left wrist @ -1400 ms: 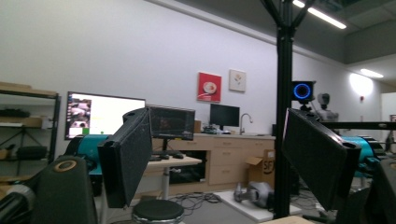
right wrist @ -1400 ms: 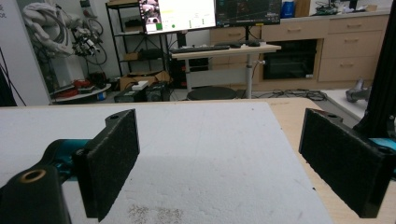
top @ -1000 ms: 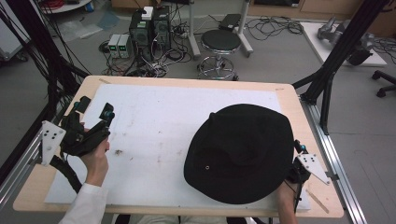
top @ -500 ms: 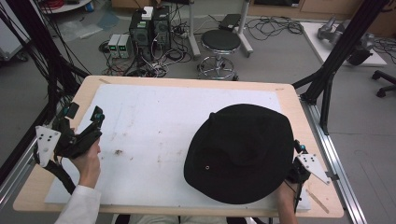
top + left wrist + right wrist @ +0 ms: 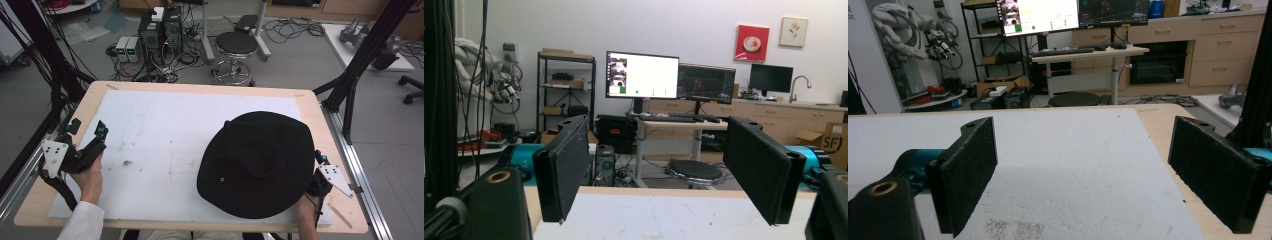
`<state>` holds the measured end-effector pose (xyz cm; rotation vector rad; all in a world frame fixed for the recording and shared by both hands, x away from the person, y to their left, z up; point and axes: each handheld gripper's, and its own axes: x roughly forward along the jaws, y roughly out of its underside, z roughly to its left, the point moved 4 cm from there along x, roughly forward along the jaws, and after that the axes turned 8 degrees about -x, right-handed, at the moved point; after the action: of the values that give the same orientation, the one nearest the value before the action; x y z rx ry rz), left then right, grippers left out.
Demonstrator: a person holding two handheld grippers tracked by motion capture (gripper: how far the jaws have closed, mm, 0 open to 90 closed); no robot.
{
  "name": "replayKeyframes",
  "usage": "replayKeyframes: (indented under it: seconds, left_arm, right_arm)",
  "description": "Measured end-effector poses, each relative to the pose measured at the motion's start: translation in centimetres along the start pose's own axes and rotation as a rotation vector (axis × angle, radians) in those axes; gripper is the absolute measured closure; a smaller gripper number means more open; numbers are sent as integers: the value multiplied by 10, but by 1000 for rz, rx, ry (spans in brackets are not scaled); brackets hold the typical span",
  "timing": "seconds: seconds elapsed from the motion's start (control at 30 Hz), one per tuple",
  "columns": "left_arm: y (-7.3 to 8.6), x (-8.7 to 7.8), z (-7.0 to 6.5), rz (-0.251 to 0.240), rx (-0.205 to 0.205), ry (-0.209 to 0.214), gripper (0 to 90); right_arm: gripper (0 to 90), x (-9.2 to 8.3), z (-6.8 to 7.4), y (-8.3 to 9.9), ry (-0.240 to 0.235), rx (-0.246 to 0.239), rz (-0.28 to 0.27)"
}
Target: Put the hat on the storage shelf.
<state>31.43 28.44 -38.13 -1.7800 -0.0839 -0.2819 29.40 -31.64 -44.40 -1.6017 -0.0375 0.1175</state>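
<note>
My left gripper [image 5: 88, 127] is held over the left edge of the white foam board [image 5: 170, 125] on the wooden table [image 5: 311, 102]. The left gripper view has its two black jaws wide apart with nothing between them; the left gripper [image 5: 655, 150] is open. My right gripper [image 5: 320, 167] sits at the table's front right corner, partly hidden under a black brimmed hat [image 5: 257, 162]. The right gripper [image 5: 1080, 150] is open too, its jaws spread over bare white board.
Small brown specks [image 5: 126, 162] lie on the board near my left hand. Black frame posts [image 5: 350, 85] stand at the table's right and left sides. A stool [image 5: 236, 45], computers and cables are on the floor beyond the far edge.
My left gripper has drawn back to the left and toward the front edge, still open. The right gripper and the hat have not moved.
</note>
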Motion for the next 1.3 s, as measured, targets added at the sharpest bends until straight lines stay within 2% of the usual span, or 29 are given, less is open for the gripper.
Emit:
replayKeyframes:
  seconds: [0.27,0.43,0.7,0.87,1.0,1.17,1.3]
  left_arm:
    - [14,-2,7,37,20,-24,247]
    - [26,-6,14,75,22,-48,237]
    - [49,-9,18,149,29,-73,223]
    - [56,-8,16,165,39,-54,221]
    - [62,-5,17,198,11,-28,212]
    - [63,-4,17,206,7,-26,213]
    - [63,-4,18,210,-27,-16,211]
  right_arm:
    - [115,0,0,0,-2,-2,-6]
    - [114,0,-1,0,-3,-1,-6]
    - [114,1,1,0,-15,3,-5]
    - [114,0,2,-1,-17,5,-8]
    - [115,1,1,0,-19,2,-7]
    - [114,1,1,0,-18,5,-5]
    - [115,1,2,0,-19,9,0]
